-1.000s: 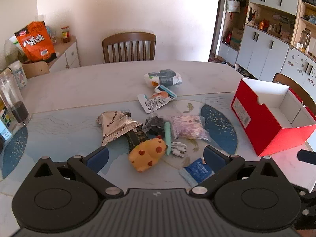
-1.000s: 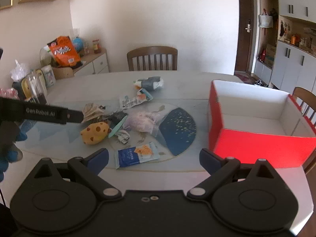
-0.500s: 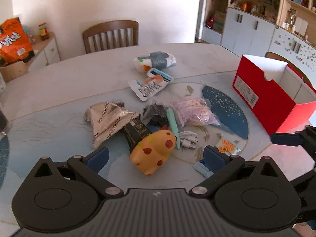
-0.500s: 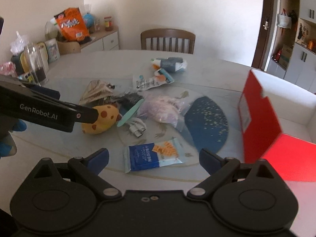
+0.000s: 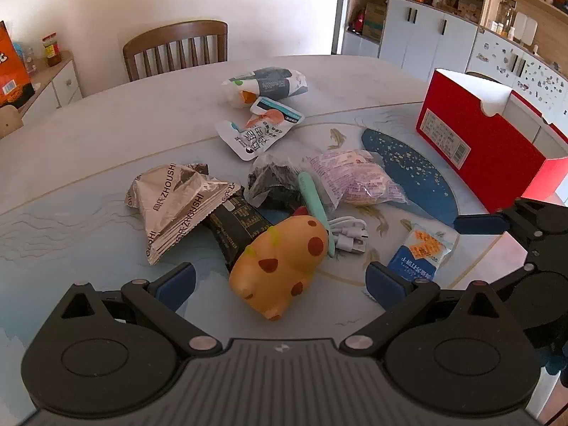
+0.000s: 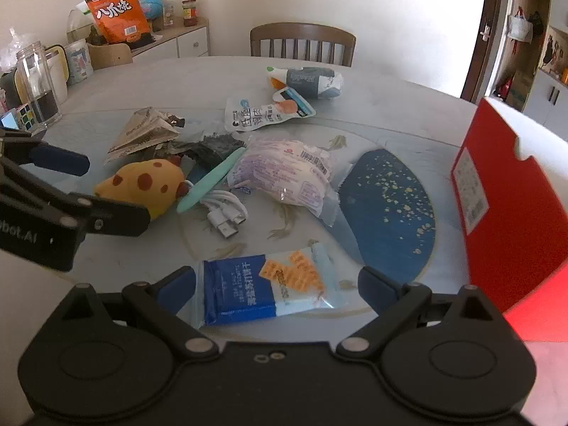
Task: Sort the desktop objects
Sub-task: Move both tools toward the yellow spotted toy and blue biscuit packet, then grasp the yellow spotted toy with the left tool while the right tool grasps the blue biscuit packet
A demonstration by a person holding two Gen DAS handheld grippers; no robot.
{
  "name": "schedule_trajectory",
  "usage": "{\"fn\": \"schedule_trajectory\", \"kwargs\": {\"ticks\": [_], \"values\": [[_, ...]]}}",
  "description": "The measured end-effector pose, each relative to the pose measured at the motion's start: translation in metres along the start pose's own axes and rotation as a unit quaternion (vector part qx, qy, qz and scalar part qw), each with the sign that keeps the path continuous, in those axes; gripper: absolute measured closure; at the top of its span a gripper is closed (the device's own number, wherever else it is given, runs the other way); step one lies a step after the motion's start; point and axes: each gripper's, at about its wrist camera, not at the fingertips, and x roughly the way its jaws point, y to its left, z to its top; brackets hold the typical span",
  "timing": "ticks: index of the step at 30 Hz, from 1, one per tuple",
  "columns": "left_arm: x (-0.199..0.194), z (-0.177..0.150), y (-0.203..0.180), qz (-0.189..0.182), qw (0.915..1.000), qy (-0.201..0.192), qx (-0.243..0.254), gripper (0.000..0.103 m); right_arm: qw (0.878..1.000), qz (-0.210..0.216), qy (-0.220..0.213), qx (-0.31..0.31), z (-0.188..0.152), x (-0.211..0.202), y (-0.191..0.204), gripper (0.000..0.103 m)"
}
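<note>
A yellow spotted toy (image 5: 280,266) lies on the table between the fingers of my open left gripper (image 5: 278,280), its snout toward the camera. My open right gripper (image 6: 277,284) straddles a blue and white snack packet (image 6: 262,289). Behind them lie a silver foil bag (image 5: 174,206), a dark packet (image 5: 238,229), a mint-green pen (image 5: 314,206), a white cable (image 6: 225,213), a pink clear bag (image 6: 287,174), a white pouch (image 6: 262,113) and a grey pouch (image 6: 309,80). The red box (image 5: 479,142) stands open at the right.
A wooden chair (image 6: 301,44) stands beyond the table. At the table's left are a glass jar (image 6: 35,85) and a puzzle cube (image 6: 25,117). An orange snack bag (image 6: 117,10) sits on a sideboard. White cabinets (image 5: 426,46) fill the right.
Both grippers have moved forward and down toward the pile. The toy now lies between the left fingers and the blue packet between the right fingers. The red box has slid to the frame edge.
</note>
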Motion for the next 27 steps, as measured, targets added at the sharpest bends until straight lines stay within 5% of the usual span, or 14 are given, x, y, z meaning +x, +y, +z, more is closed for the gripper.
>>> {"fn": "schedule_trajectory", "kwargs": {"ticks": [9,17,27], "values": [[0.013,0.0,0.005,-0.011,0.9999,0.0,-0.003,0.001,1.0,0.015,0.023,0.007,0.0,0.015,-0.002,0.004],[0.023,-0.001,0.005,-0.014,0.9999,0.002,0.009,0.02,1.0,0.011,0.019,0.008,-0.001,0.016,0.0,0.003],[0.026,-0.003,0.004,-0.013,0.9997,0.005,0.021,0.036,1.0,0.001,0.018,0.016,0.001,0.014,-0.002,0.015]]}}
